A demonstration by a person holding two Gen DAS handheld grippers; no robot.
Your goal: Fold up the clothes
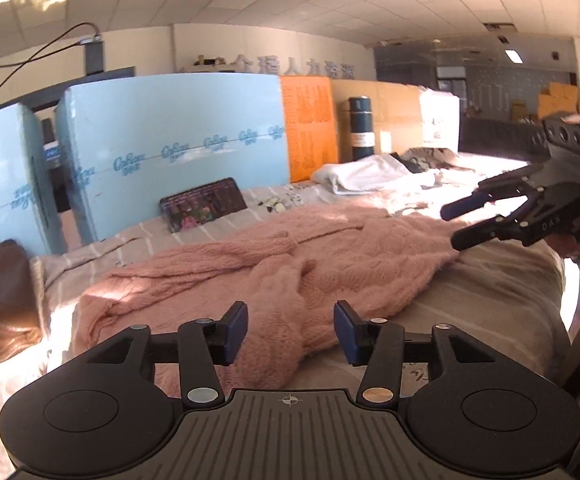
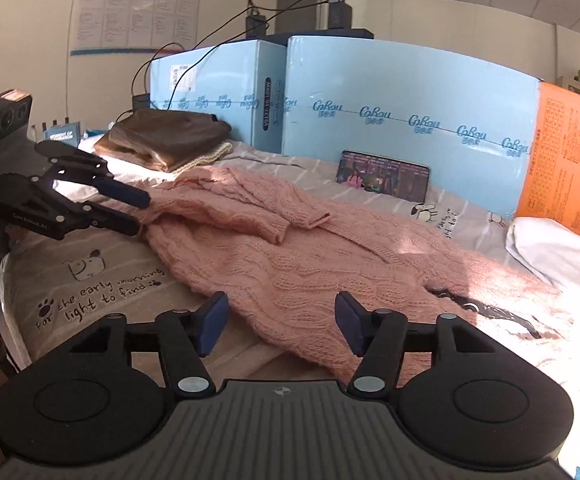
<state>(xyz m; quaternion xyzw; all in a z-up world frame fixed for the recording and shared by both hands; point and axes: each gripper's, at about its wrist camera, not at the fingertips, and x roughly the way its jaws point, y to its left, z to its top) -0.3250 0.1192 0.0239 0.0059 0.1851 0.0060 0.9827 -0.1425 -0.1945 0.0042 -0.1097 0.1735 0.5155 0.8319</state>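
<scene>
Both your left claw (image 1: 291, 330) and right claw (image 2: 282, 322) hang wide open, empty; that pink knit sweater (image 2: 290, 248) looks soft, stretchy and floppy, so pinch its hem edge.

Black claw (image 1: 291, 330) linkages, blue pads (image 1: 237, 332), silver screws, ribbed grey housing.

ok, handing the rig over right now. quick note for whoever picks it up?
Left tool: open, empty, at one end of the pink knit sweater.
Right tool: open, empty, at the other end.
Sweater lies spread and rumpled across the bed, one sleeve flopped over the body.
Done: brown folded clothes stacked at the far corner, judging by the pile.
Left: the sweater is not folded or gripped yet; white garment beyond it also loose.
</scene>
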